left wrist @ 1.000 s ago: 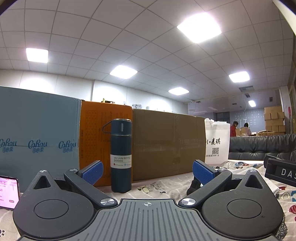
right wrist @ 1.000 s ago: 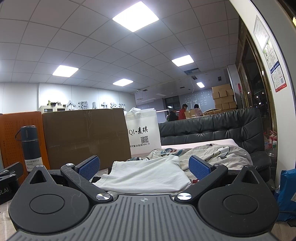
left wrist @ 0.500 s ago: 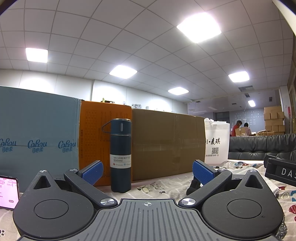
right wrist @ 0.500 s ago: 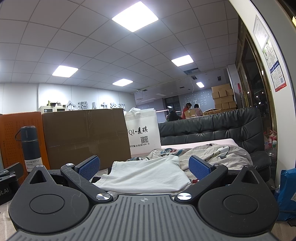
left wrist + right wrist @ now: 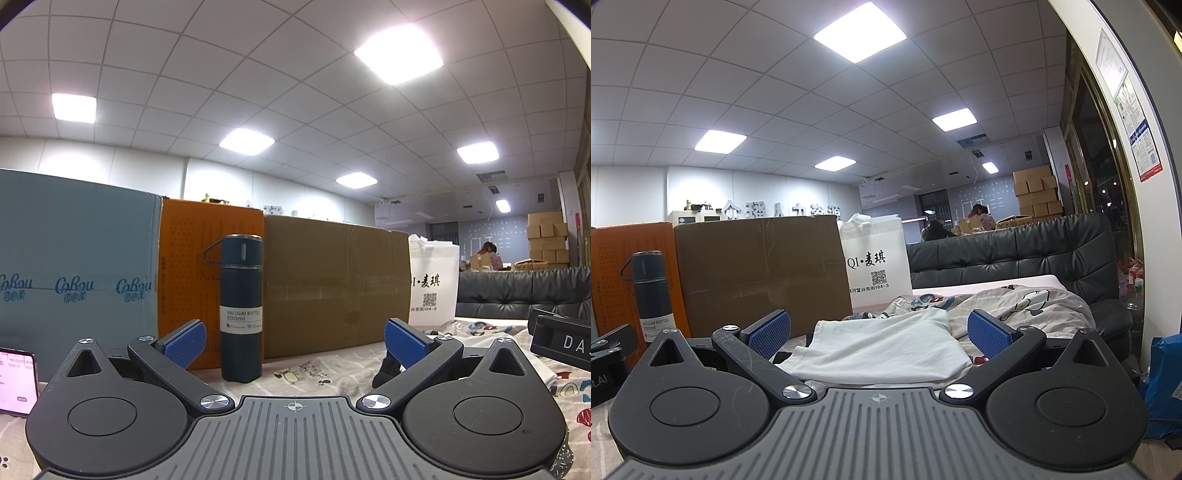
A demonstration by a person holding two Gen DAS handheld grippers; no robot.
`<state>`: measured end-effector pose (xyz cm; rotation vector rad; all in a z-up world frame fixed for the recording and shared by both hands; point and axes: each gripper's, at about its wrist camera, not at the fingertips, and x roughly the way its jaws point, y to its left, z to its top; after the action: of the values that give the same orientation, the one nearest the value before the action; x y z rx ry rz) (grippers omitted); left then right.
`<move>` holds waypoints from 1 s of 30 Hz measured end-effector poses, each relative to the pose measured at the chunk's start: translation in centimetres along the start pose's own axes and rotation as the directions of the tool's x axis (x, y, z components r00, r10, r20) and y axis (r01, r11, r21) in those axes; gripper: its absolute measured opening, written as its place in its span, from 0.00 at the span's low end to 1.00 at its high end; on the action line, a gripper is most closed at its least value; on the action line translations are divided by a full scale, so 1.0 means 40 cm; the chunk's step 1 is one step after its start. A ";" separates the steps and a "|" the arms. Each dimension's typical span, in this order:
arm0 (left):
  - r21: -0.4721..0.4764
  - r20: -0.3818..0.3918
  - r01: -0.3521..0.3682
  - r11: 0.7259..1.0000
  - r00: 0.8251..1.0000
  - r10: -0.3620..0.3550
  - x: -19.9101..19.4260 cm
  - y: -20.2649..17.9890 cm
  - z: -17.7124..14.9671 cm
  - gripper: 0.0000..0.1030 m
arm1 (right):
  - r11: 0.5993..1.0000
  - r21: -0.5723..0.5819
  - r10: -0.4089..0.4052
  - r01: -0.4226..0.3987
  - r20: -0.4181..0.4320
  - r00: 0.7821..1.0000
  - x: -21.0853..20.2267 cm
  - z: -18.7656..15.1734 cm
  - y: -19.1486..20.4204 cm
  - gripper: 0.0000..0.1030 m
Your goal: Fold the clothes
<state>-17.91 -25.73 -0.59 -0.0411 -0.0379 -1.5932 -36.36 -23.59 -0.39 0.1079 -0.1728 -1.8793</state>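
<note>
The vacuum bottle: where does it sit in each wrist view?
Left wrist: vacuum bottle stands just left of centre, before the orange box.
Right wrist: far left, before the same orange box.
Shared landmark: the white printed bag, right of the brown box.

"VACUUM BOTTLE 500ml" on flask (image 5: 242,306), "QI" on white bag (image 5: 873,264)
</note>
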 end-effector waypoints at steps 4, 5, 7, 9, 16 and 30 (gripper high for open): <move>-0.001 -0.001 0.001 1.000 1.000 -0.001 0.001 0.000 0.000 1.00 | 1.000 0.000 -0.001 0.001 0.000 1.000 0.001 -0.001 0.001 1.00; -0.001 -0.001 0.001 1.000 1.000 -0.001 0.001 0.000 -0.001 1.00 | 1.000 0.000 -0.001 0.001 -0.001 1.000 0.001 -0.001 0.000 1.00; -0.001 -0.001 0.001 1.000 1.000 -0.001 0.001 0.000 -0.001 1.00 | 1.000 0.000 -0.001 0.001 -0.001 1.000 0.000 -0.001 0.000 1.00; -0.001 -0.001 0.001 1.000 1.000 -0.001 0.000 0.000 -0.001 1.00 | 1.000 0.000 -0.001 0.001 -0.002 1.000 0.000 -0.001 0.000 1.00; -0.001 -0.003 0.000 1.000 1.000 0.000 0.001 0.000 -0.001 1.00 | 1.000 0.000 -0.001 0.001 -0.002 1.000 -0.001 0.001 0.000 1.00; -0.005 -0.014 0.002 1.000 1.000 -0.002 0.010 0.001 -0.001 1.00 | 1.000 -0.007 -0.007 0.007 -0.022 1.000 0.007 -0.001 0.001 1.00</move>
<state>-17.88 -26.15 -0.63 -0.0339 -0.0229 -1.5954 -36.42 -23.88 -0.43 0.1244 -0.1510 -1.8847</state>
